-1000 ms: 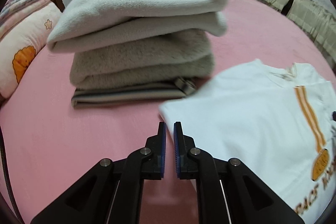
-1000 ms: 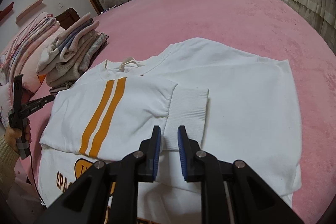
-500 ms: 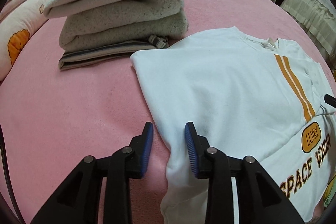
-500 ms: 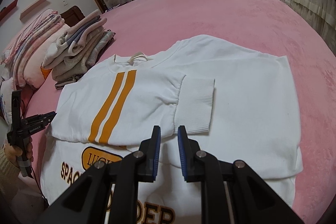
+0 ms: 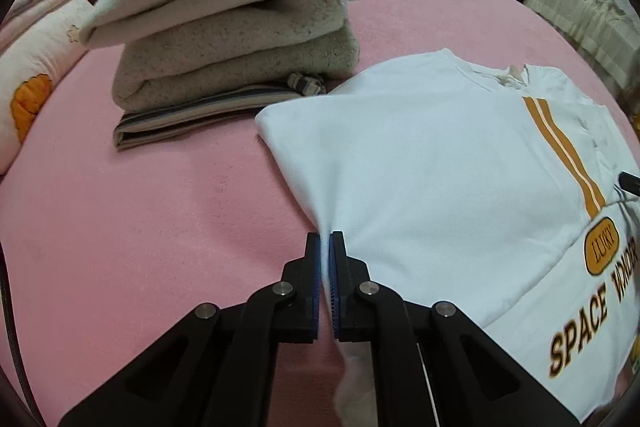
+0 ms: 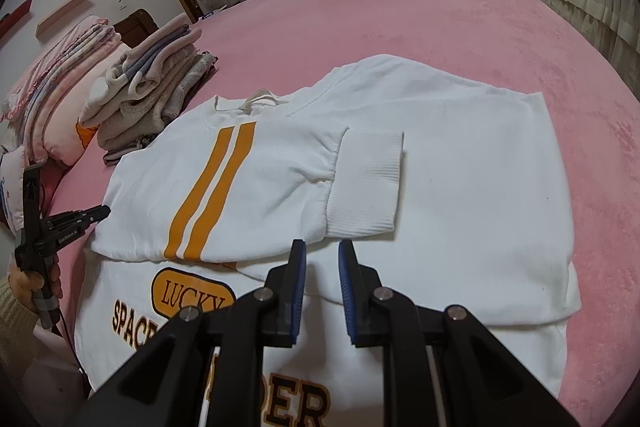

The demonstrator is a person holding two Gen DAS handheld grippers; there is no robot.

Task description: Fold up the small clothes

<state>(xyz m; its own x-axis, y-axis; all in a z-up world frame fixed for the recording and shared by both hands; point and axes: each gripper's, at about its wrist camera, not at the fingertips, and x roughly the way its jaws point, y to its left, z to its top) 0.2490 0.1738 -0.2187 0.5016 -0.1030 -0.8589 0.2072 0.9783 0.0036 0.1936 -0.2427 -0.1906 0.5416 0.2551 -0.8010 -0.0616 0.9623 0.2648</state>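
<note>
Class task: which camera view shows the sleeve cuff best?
The right wrist view: the ribbed cuff lies whole and unobstructed, folded across the sweatshirt. The left wrist view shows none of it.

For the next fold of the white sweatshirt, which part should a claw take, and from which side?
The left side edge of the white sweatshirt, approached from the bare pink bedspread. That fold lies free with open bed beside it, while the sleeve is already laid across the chest. The left claw is shut on that edge; the right claw hangs slightly parted over the front.
</note>
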